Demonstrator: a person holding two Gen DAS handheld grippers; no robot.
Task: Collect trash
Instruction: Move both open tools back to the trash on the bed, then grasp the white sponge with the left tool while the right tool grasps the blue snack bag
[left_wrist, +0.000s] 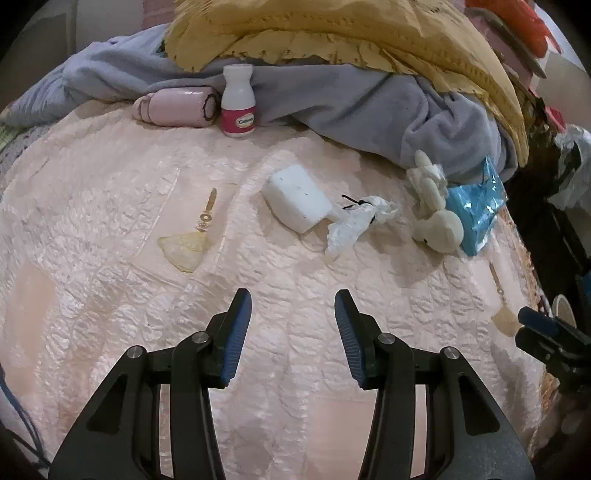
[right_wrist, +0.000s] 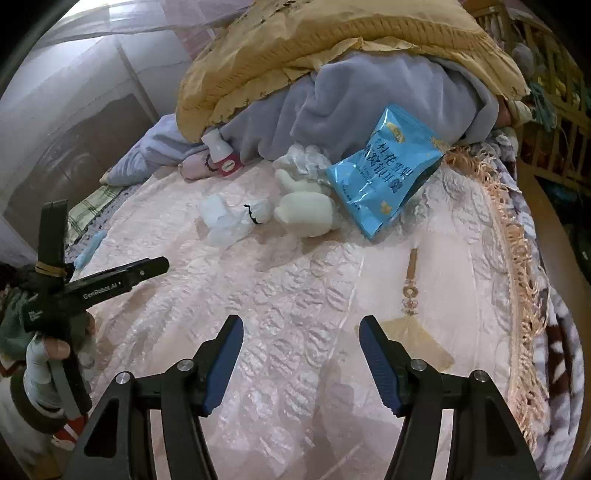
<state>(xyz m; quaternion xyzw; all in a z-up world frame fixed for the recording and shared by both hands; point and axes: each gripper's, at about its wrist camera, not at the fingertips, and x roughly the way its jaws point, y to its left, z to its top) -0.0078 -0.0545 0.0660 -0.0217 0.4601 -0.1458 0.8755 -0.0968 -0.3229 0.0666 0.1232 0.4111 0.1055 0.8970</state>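
Trash lies on a pink bedspread (left_wrist: 110, 206). In the left wrist view I see a white foam block (left_wrist: 299, 197), a crumpled white plastic wrapper (left_wrist: 354, 221) beside it, and a blue snack bag (left_wrist: 476, 210) at the right. My left gripper (left_wrist: 293, 295) hovers open before the foam block, nothing between its fingers. In the right wrist view the blue snack bag (right_wrist: 384, 173) lies ahead and the wrapper (right_wrist: 236, 218) to its left. My right gripper (right_wrist: 301, 321) is open and empty, well short of the bag. A gloved hand holds the left gripper (right_wrist: 162, 264) at the left.
A cream plush toy (left_wrist: 436, 206) lies between wrapper and bag. A white bottle with a pink label (left_wrist: 238, 101) and a pink roll (left_wrist: 173, 107) stand by a grey fleece blanket (left_wrist: 369, 99) under a yellow quilt (left_wrist: 332, 29). The fringed bed edge (right_wrist: 517, 240) runs on the right.
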